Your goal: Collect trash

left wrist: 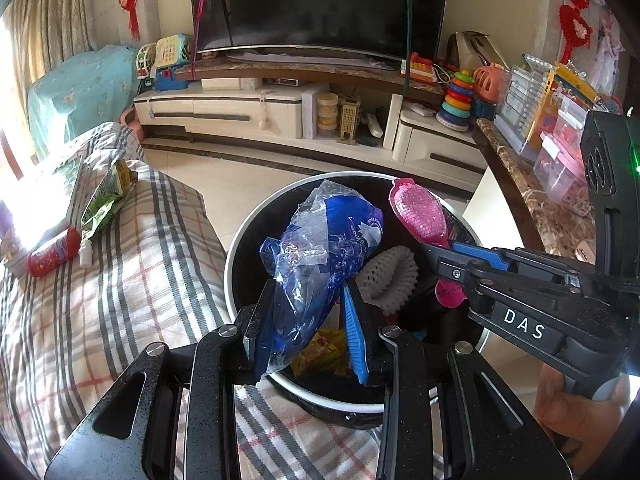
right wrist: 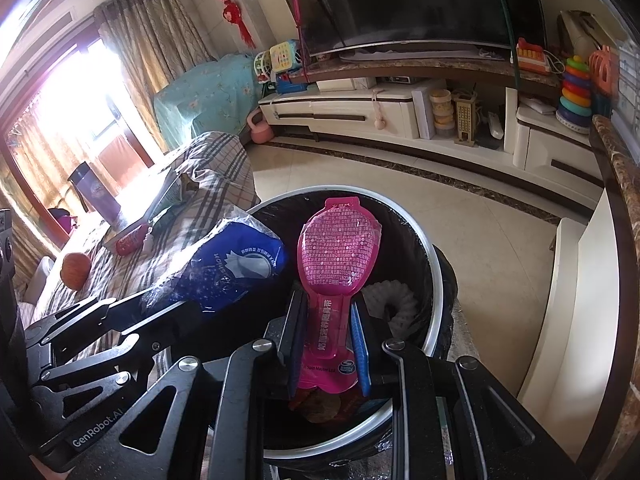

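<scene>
Left hand-held gripper (left wrist: 310,316) pinches blue bag (left wrist: 320,248); right hand-held gripper (right wrist: 326,344) pinches pink packet (right wrist: 340,252), print legible only there.

1 bin (left wrist: 240,248), 1 blue bag (left wrist: 320,240), 1 pink pkg (right wrist: 340,256), 2 tongs: left (left wrist: 308,316), right (right wrist: 328,344).

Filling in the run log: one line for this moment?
left gripper: shut on blue bag | right gripper: shut on pink packet | both over bin

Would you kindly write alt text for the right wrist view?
The right gripper holds a pink spoon-shaped packet over a black-lined trash bin. The left gripper holds a blue plastic bag beside it, with a plaid-covered sofa behind.
</scene>
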`<state>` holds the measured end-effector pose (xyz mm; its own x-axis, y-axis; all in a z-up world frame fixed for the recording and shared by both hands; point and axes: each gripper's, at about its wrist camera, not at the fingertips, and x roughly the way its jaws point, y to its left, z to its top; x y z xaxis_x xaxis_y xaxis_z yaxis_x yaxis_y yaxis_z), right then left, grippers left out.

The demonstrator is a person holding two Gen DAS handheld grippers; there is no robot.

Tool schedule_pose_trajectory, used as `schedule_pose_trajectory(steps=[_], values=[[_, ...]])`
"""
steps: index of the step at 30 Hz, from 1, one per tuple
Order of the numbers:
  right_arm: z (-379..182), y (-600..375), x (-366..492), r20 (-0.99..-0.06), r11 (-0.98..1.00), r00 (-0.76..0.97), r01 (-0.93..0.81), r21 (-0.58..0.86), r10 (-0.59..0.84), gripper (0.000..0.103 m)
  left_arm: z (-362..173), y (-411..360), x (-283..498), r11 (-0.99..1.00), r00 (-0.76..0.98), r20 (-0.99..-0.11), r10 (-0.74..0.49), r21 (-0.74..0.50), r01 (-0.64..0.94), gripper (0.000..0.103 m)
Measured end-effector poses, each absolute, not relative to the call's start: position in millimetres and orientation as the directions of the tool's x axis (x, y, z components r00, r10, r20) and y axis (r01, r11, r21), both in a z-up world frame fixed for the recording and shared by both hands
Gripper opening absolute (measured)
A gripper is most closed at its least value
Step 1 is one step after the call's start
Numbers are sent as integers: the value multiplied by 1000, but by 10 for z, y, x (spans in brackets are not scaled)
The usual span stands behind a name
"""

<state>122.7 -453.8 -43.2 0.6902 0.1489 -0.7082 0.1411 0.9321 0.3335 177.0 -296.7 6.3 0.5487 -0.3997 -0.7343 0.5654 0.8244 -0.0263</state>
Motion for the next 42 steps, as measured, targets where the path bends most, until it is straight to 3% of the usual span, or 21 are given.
schedule_pose_trajectory(steps=[7,10,12,14,19,21,24,42], values=[[-449,-4587,1229,-710,928,690,154,338,144,25,51,-2959,1779,824,544,-737,-400,-29,566,30],[-450,-4608,1224,-708,924,690,158,348,149,28,38,-2967,1782,826,542,-742,-395,-28,564,44],[-431,-4617,1204,-703,920,694,162,357,151,37,51,-2948,1764,831,553,-735,-391,-25,555,58],[-391,-4621,1163,-695,916,703,164,366,152,43,73,-2909,1742,839,566,-728,-387,-23,544,66],[-244,-4589,1052,-665,912,732,155,379,151,64,129,-2799,1682,853,588,-717,-373,-16,522,75],[-179,-4552,992,-651,912,745,150,382,150,78,152,-2738,1639,858,596,-713,-369,-14,514,78],[-113,-4514,891,-636,908,756,146,392,153,89,188,-2609,1552,864,604,-705,-371,-24,503,80],[-28,-3935,-16,-539,908,828,100,408,152,101,163,-1671,758,885,644,-639,-421,-136,444,86]])
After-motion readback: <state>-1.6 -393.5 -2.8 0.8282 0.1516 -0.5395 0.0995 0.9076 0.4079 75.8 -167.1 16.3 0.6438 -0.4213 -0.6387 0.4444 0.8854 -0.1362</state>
